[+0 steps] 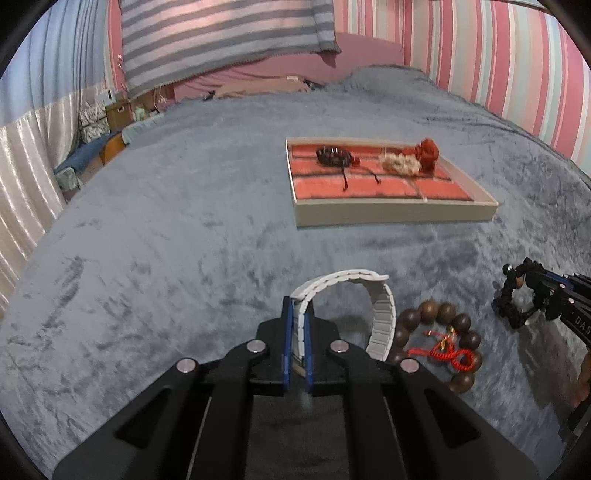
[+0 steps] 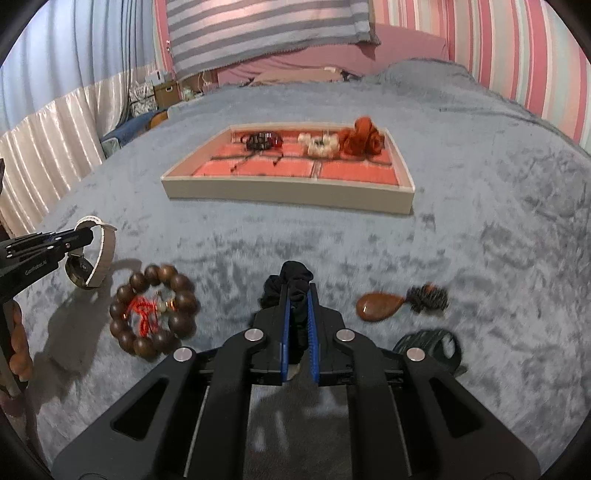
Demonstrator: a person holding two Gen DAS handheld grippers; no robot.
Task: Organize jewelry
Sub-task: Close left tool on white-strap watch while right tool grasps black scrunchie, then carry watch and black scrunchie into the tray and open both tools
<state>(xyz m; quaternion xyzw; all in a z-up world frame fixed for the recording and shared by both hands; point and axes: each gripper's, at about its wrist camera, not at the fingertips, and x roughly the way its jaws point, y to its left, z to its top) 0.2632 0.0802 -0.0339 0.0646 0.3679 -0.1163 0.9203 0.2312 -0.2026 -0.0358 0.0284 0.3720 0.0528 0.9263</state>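
My left gripper (image 1: 299, 314) is shut on the strap of a white watch (image 1: 382, 317), which it holds just above the grey bedspread; the watch also shows in the right wrist view (image 2: 101, 254). My right gripper (image 2: 298, 295) is shut on a black braided bracelet (image 2: 291, 288), which also shows in the left wrist view (image 1: 511, 302). A brown wooden bead bracelet (image 1: 458, 332) with a red cord lies between the two grippers (image 2: 151, 314). The jewelry tray (image 1: 391, 212) with red compartments lies ahead and holds a dark bracelet (image 1: 332, 155), a white bead bracelet (image 1: 400, 164) and a red piece (image 1: 428, 151).
A brown teardrop pendant (image 2: 380, 306) with a dark tassel and a dark green ornament (image 2: 432, 343) lie to the right of my right gripper. Pillows and a striped blanket (image 2: 266, 33) are at the far end of the bed. Curtains (image 2: 44, 155) hang on the left.
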